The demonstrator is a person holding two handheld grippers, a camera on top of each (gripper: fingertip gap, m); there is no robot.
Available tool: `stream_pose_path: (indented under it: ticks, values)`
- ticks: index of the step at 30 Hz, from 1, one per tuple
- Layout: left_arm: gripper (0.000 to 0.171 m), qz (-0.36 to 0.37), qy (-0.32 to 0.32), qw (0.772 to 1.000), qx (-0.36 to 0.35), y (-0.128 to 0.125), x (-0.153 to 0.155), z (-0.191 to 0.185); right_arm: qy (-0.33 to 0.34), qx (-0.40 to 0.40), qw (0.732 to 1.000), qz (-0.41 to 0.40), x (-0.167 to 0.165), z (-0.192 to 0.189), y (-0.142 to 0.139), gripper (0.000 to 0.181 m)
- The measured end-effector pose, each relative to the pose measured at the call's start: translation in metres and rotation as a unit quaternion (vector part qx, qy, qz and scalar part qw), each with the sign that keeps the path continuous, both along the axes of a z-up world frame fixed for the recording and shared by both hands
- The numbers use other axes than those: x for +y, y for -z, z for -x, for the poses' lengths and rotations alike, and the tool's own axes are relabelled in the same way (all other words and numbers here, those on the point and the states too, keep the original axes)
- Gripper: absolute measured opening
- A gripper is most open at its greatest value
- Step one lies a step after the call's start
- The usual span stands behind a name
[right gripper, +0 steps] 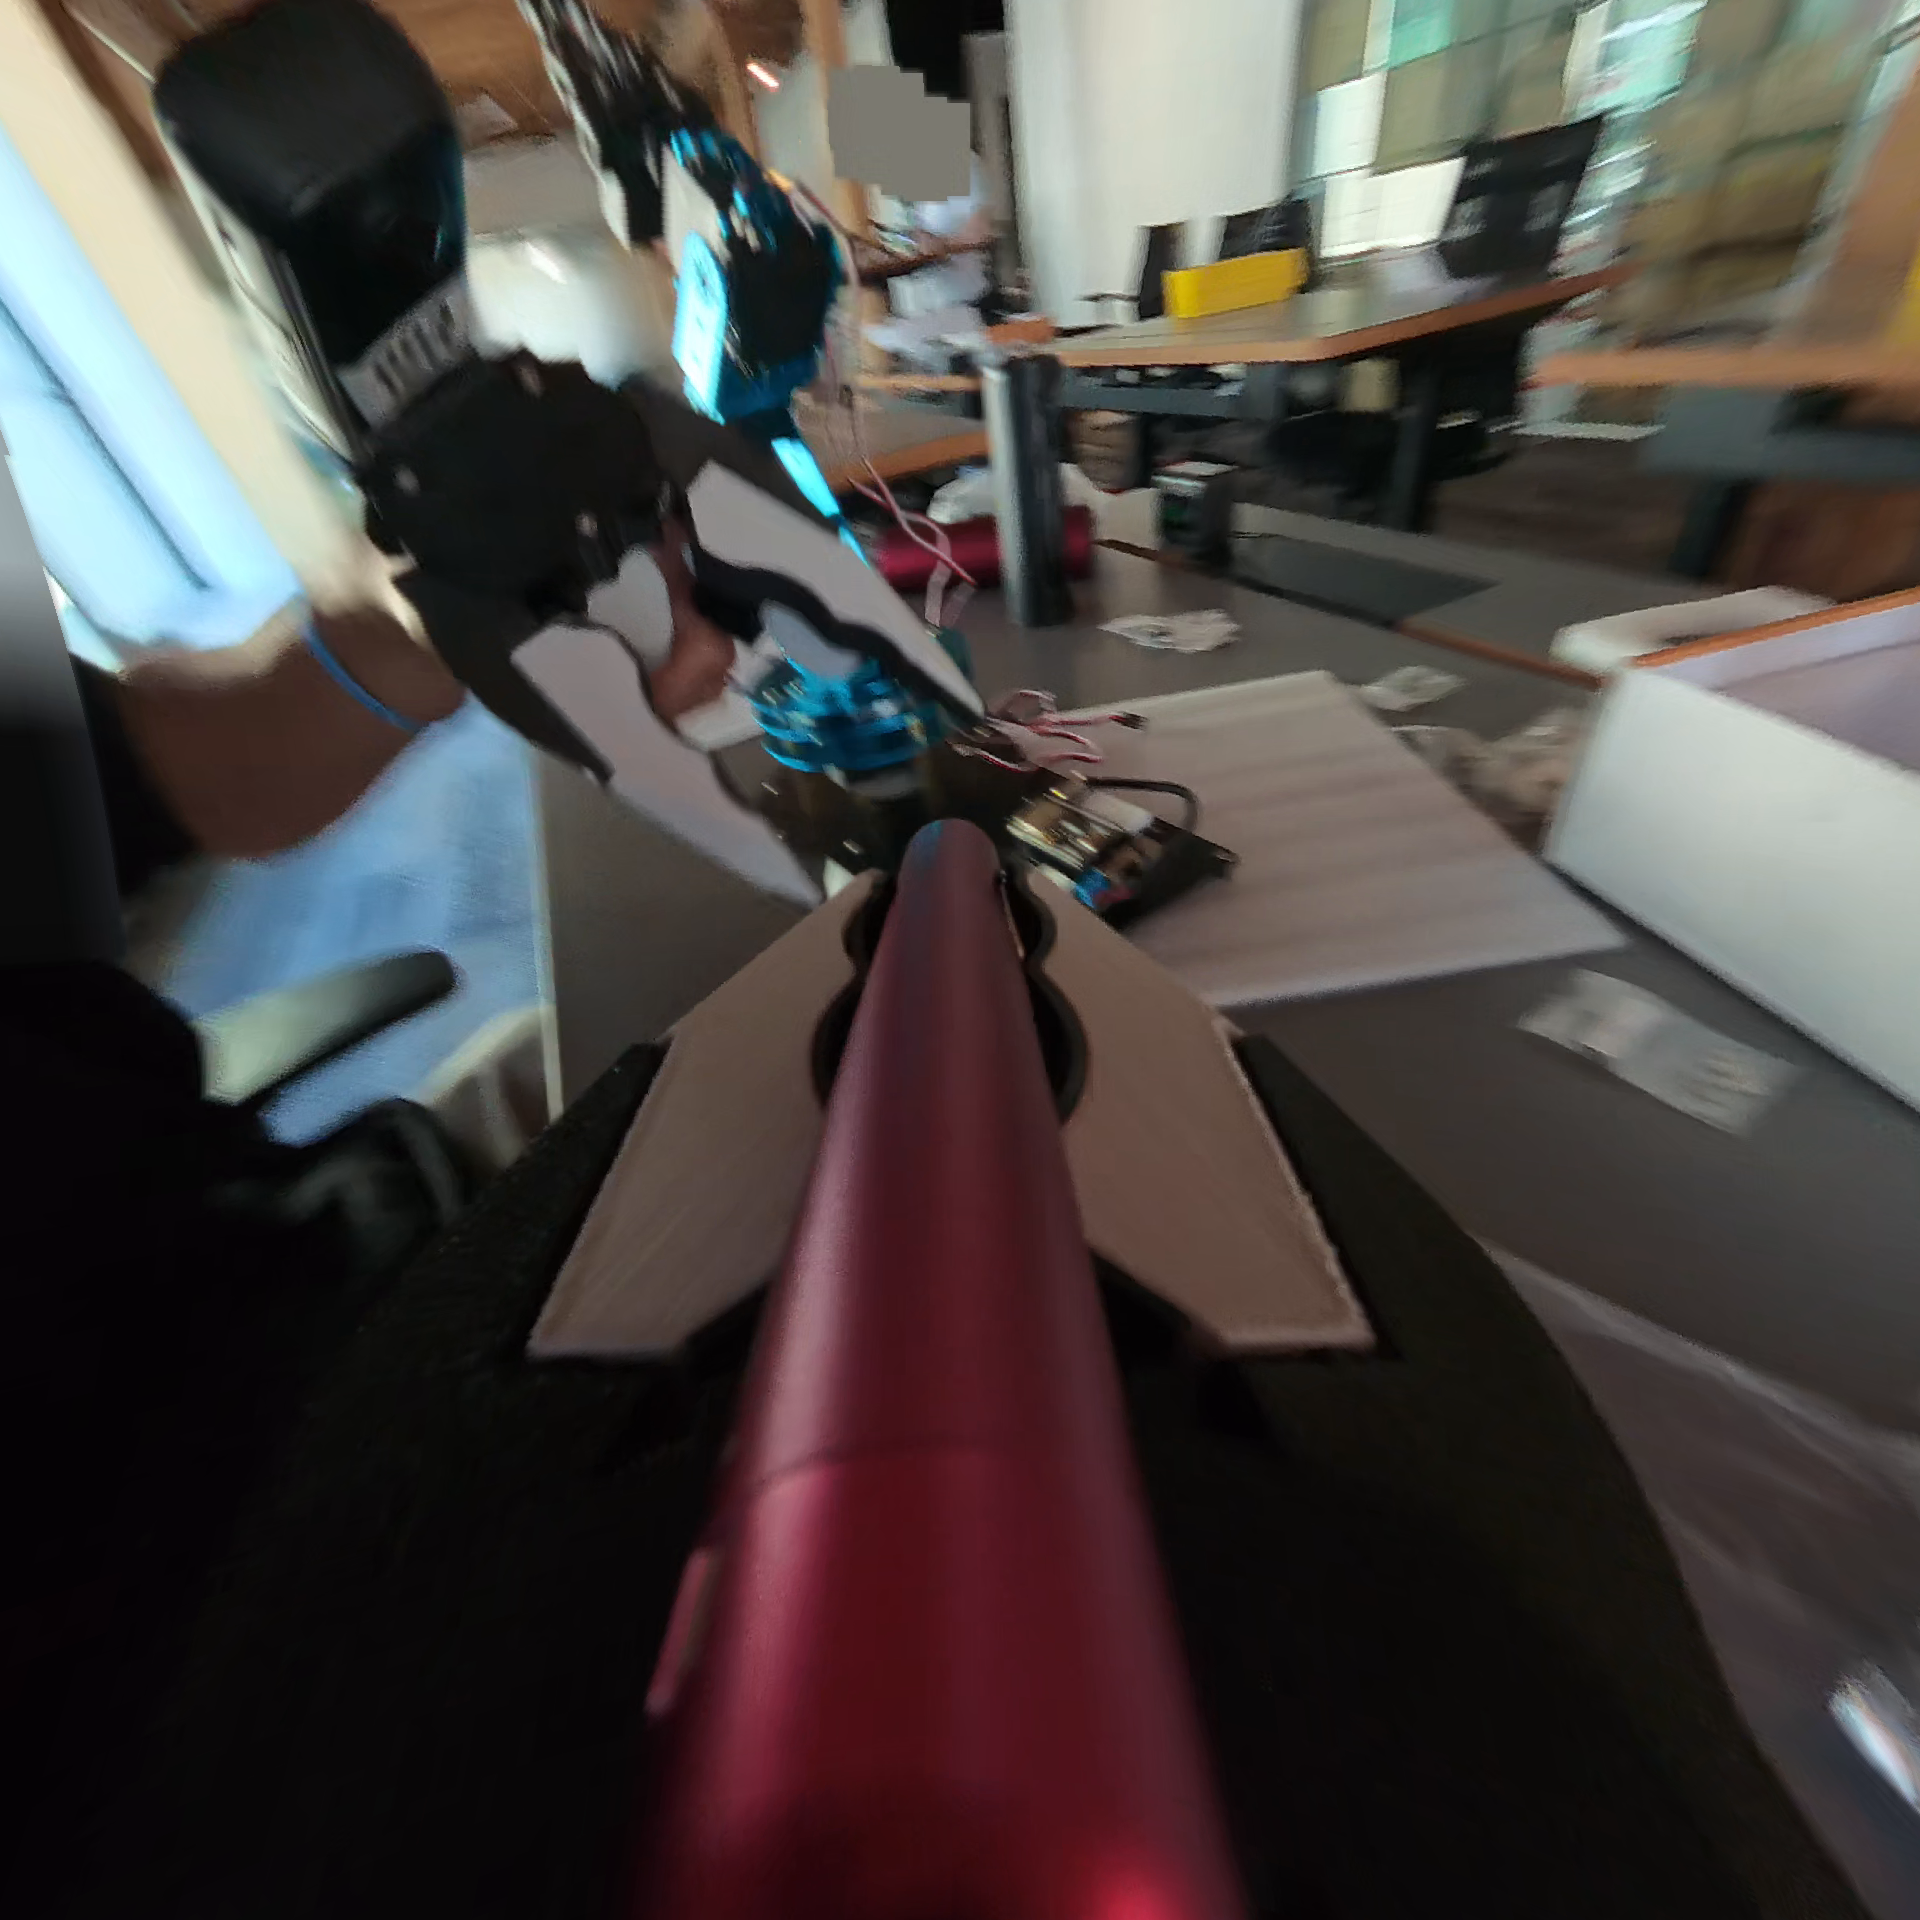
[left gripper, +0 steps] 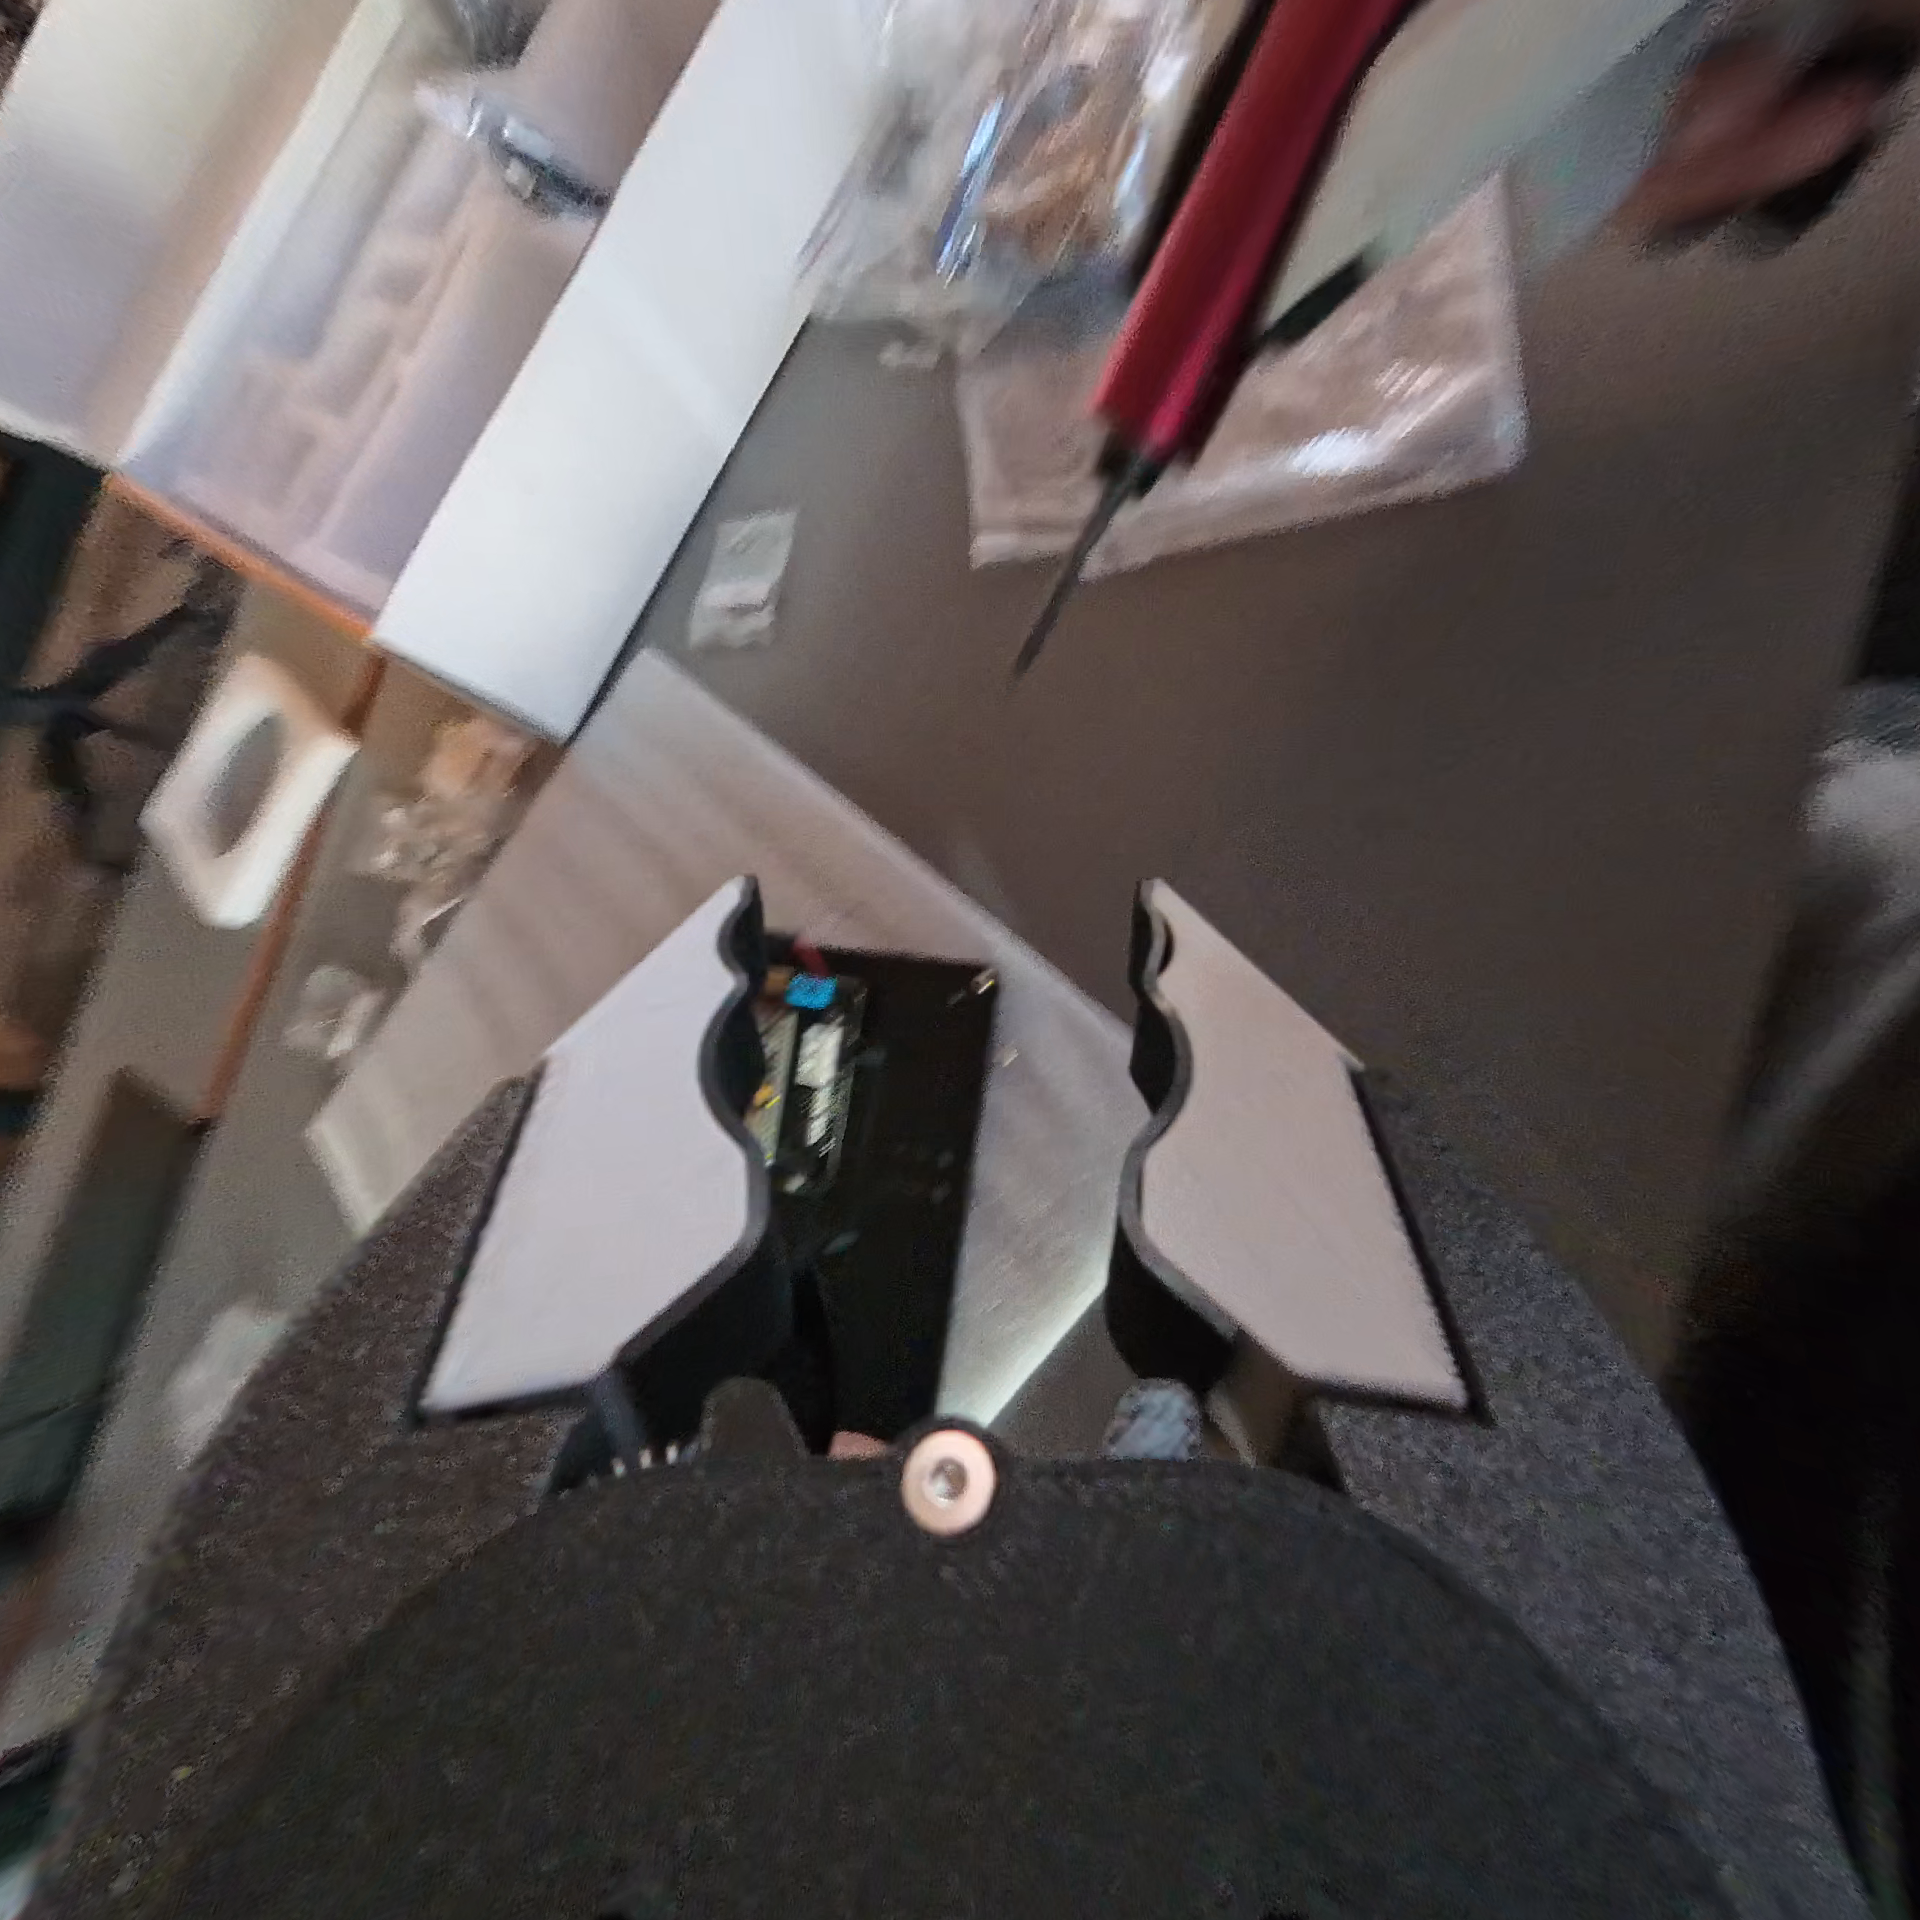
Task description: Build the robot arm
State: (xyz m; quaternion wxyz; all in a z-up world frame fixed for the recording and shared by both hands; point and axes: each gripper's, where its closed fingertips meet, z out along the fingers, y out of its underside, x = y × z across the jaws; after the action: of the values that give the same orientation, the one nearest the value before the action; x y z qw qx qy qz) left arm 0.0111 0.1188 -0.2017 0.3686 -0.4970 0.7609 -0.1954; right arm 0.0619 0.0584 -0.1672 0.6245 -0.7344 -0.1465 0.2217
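Note:
My right gripper (right gripper: 945, 894) is shut on a red-handled screwdriver (right gripper: 935, 1351), which points forward along the fingers. Its handle and dark tip also show in the left wrist view (left gripper: 1195, 281), hanging above the table. My left gripper (left gripper: 945, 914) is open. Between its fingers lies a black base plate with electronics (left gripper: 894, 1091). In the right wrist view the left gripper (right gripper: 888, 795) straddles the foot of a small blue robot arm (right gripper: 748, 291) standing on that plate (right gripper: 1122, 842). The picture is blurred.
The plate rests on a white foam sheet (right gripper: 1351, 831) on a dark grey table (left gripper: 1351, 831). A white box (right gripper: 1714, 790) stands to the right. Clear plastic bags (left gripper: 1351, 416) and small packets lie around. A person's hand (right gripper: 260, 727) holds the left gripper. About 10 centimeters separates my left fingertips from my right.

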Motion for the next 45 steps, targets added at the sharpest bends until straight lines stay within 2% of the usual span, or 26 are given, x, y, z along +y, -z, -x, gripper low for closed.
stream_pose_path:
  ticks: [2,3,4,6,8,10,12,16,19,23,28,32,35,38,42,45]
  values:
    - [0.07,-0.068,-0.039,0.996,0.043,0.011,0.024,0.007,0.027,-0.016,1.0,0.002,-0.012,-0.003,0.003,0.021]
    - [0.071,-0.079,-0.053,0.993,0.066,0.015,0.033,0.012,0.038,-0.012,0.999,0.005,-0.017,-0.004,0.005,0.021]
    - [0.072,-0.07,-0.055,0.992,0.085,0.019,0.035,0.015,0.044,-0.005,0.999,-0.003,-0.021,-0.002,0.004,0.021]
    - [0.07,-0.019,-0.023,0.992,0.119,0.026,0.019,0.023,0.036,-0.001,0.999,-0.008,-0.029,0.014,0.009,0.02]
    - [0.069,-0.024,-0.017,0.991,0.131,0.028,0.015,0.032,0.053,-0.054,0.997,0.007,-0.029,0.024,0.025,0.02]
    - [0.065,-0.068,-0.042,0.989,0.127,0.032,0.025,0.045,0.083,-0.131,0.987,0.043,-0.021,0.027,0.048,0.02]
    - [0.054,-0.039,-0.056,0.991,0.116,0.044,0.018,0.06,0.07,-0.176,0.98,0.057,-0.008,0.039,0.06,0.02]
    - [0.047,0.064,-0.102,0.991,0.066,0.072,0.0,0.09,0.025,-0.13,0.986,0.105,0.031,0.049,0.063,0.021]
    - [0.044,0.111,-0.146,0.983,0.013,0.08,-0.01,0.109,-0.005,-0.118,0.982,0.148,0.049,0.049,0.077,0.021]
    - [0.042,0.18,-0.135,0.972,-0.069,0.067,-0.037,0.128,-0.005,-0.117,0.978,0.171,0.062,0.05,0.088,0.025]
    - [0.042,0.224,-0.117,0.963,-0.094,0.064,-0.056,0.148,-0.001,-0.118,0.976,0.185,0.063,0.051,0.096,0.02]
    - [0.042,0.189,-0.15,0.967,-0.087,0.069,-0.033,0.145,0.002,-0.108,0.979,0.173,0.061,0.052,0.087,0.021]
    - [0.042,0.17,-0.162,0.968,-0.094,0.064,-0.014,0.13,-0.018,-0.064,0.985,0.161,0.056,0.061,0.074,0.021]
    - [0.043,0.144,-0.138,0.974,-0.107,0.058,-0.004,0.108,-0.047,-0.024,0.987,0.15,0.05,0.075,0.063,0.021]
    - [0.046,0.138,-0.082,0.978,-0.135,0.041,-0.008,0.088,-0.09,0.043,0.985,0.141,0.043,0.091,0.049,0.021]
    - [0.048,0.06,-0.051,0.984,-0.161,0.027,-0.009,0.078,-0.105,0.04,0.985,0.128,0.041,0.098,0.046,0.021]
